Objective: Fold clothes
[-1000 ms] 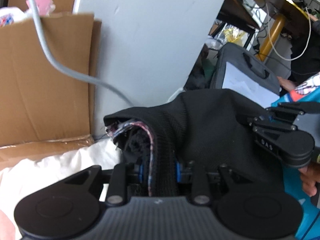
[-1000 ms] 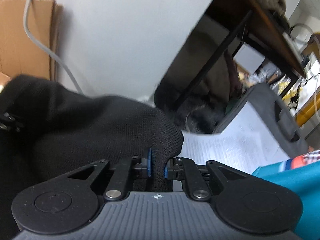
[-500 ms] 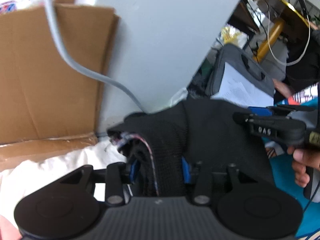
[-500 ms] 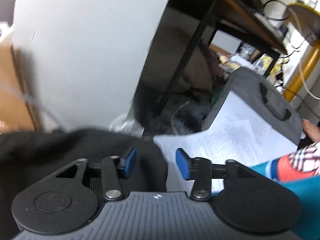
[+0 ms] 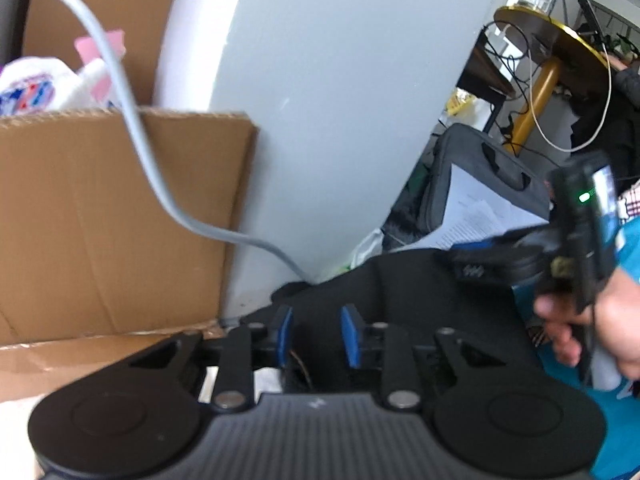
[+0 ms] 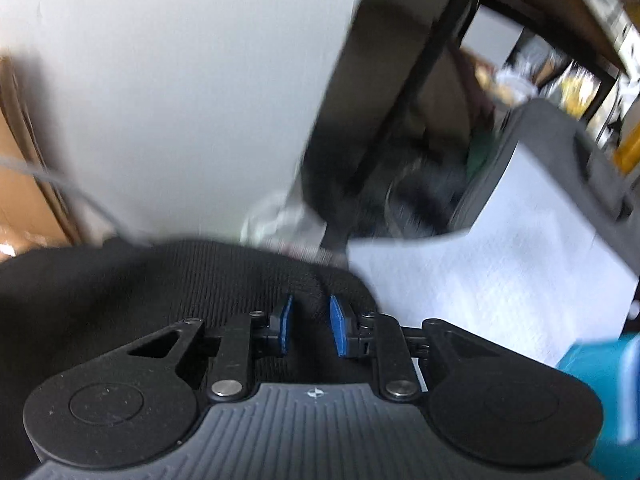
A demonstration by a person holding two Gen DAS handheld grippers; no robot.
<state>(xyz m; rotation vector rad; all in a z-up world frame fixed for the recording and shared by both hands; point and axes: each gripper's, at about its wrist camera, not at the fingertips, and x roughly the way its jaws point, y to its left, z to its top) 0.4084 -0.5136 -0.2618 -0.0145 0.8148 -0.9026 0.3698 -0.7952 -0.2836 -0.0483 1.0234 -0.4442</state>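
A black knit garment (image 5: 400, 292) lies crumpled low in the left wrist view, spreading under both tools. My left gripper (image 5: 316, 334) hovers over its near edge. Its jaws are closing, the blue pads (image 5: 285, 334) still stand apart, and dark cloth lies low between them. At the right a hand (image 5: 592, 320) holds the other tool over the garment. In the blurred right wrist view, the garment (image 6: 140, 292) fills the lower left. My right gripper (image 6: 312, 330) is closing on a raised ridge of knit near the garment's right edge.
A cardboard box (image 5: 100, 220) stands at the left with a grey cable (image 5: 132, 128) hanging across it. A pale grey panel (image 5: 340, 100) rises behind. A grey bag (image 5: 472, 152) with white papers (image 6: 500, 260) lies to the right, and teal cloth (image 6: 592, 364) sits at the lower right.
Both grippers let go, opened wide, then narrowed again. The bunched cloth that filled my left jaws sank lower. My right gripper shifted left from the garment's edge onto the knit.
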